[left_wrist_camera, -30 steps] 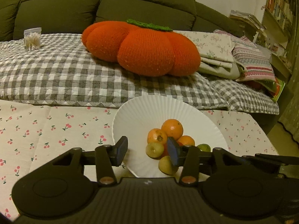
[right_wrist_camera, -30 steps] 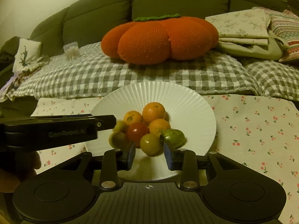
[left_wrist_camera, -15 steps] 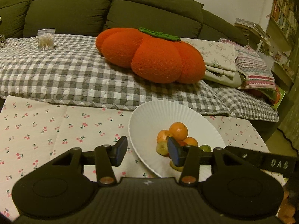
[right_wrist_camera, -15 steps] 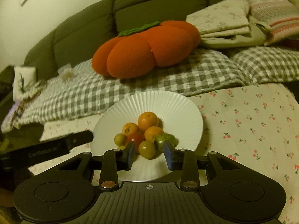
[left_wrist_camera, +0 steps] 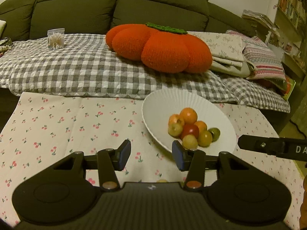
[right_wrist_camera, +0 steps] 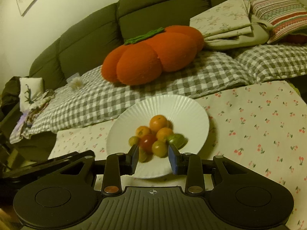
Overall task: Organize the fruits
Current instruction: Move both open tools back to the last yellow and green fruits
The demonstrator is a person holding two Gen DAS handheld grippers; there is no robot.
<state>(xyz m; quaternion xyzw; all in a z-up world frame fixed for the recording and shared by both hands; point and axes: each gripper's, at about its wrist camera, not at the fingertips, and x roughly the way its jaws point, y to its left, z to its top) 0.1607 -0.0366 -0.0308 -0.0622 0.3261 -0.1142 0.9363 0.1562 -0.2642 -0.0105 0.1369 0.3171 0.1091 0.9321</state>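
Left wrist: plate [left_wrist_camera: 153, 107], pumpkin cushion [left_wrist_camera: 163, 48] behind

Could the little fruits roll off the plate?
Maybe. The fruits sit heaped on one another on the white plate, so lifting or nudging one could send its neighbours rolling. The plate is shallow, so little would stop them. Also, both tools, left tool and right tool, hang empty beside the same plate and might bump each other.

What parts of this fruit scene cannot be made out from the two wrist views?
- Yellow fruit, left wrist view: mostly hidden behind the left gripper's body.
- Fruit pile, right wrist view: blurred; the count is uncertain.
- Right gripper, left wrist view: cut off by the frame edge.
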